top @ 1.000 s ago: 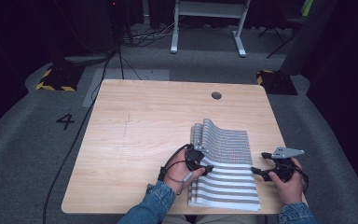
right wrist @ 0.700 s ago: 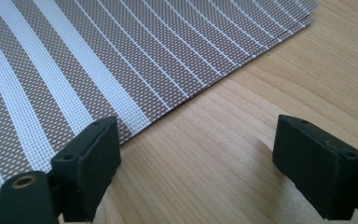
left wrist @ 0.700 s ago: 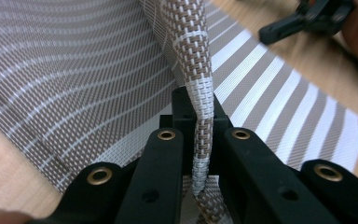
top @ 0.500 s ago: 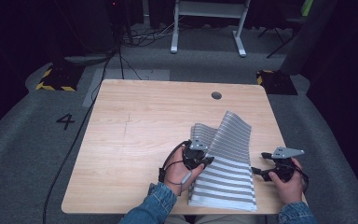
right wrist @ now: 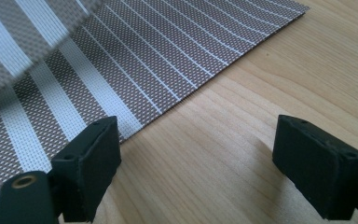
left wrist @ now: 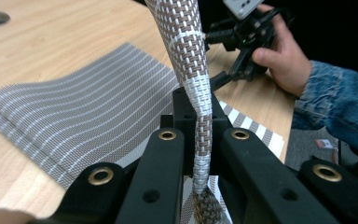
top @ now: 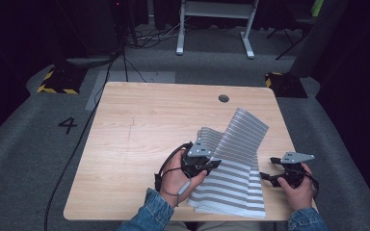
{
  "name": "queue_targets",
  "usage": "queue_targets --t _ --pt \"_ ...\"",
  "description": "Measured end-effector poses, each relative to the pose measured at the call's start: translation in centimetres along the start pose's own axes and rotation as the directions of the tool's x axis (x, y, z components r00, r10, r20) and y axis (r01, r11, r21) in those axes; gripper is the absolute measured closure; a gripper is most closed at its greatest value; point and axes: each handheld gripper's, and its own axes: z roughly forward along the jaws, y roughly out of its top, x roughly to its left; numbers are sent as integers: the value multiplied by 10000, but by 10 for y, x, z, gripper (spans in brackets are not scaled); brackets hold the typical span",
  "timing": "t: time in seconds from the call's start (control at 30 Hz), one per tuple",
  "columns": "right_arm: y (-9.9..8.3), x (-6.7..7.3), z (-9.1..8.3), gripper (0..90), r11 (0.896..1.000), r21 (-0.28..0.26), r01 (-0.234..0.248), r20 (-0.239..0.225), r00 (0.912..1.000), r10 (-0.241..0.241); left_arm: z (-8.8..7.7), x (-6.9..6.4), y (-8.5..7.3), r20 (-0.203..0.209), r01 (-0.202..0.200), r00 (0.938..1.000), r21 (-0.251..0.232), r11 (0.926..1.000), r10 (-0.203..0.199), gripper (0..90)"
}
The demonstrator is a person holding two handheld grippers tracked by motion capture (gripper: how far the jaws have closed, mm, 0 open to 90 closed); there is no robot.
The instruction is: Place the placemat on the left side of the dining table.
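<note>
A stack of brown woven placemats (top: 231,192) with white stripes lies at the table's near right. My left gripper (top: 212,163) is shut on the edge of the top placemat (top: 243,132) and holds it lifted and curled above the stack. In the left gripper view the pinched mat (left wrist: 191,56) rises upright between the jaws of the left gripper (left wrist: 200,140). My right gripper (top: 265,168) stands open just right of the stack, low over the wood. In the right gripper view the right gripper (right wrist: 198,154) has bare table (right wrist: 242,107) between its jaws, and the mat's edge (right wrist: 168,51) lies beside its left jaw.
A round cable hole (top: 223,98) sits near the table's far edge. A black cable (top: 77,154) runs off the table's left side to the floor. The left half of the wooden table (top: 125,144) is bare. A white desk frame (top: 212,24) stands behind.
My left gripper has risen with the top placemat's edge, which now stands up and curls over the stack. The right gripper has stayed in place.
</note>
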Motion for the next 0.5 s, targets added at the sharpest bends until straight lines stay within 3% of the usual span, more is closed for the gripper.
queue_targets --t 0.23,0.5 --pt "0 0 0 153 10000 -30 -18 -9 10000 18 -33 -2 9 -215 -269 9994 -404 9988 260 888" --pt "0 0 0 153 10000 -29 -21 -12 10000 21 -63 9 13 -447 -221 9988 -652 9976 192 888"
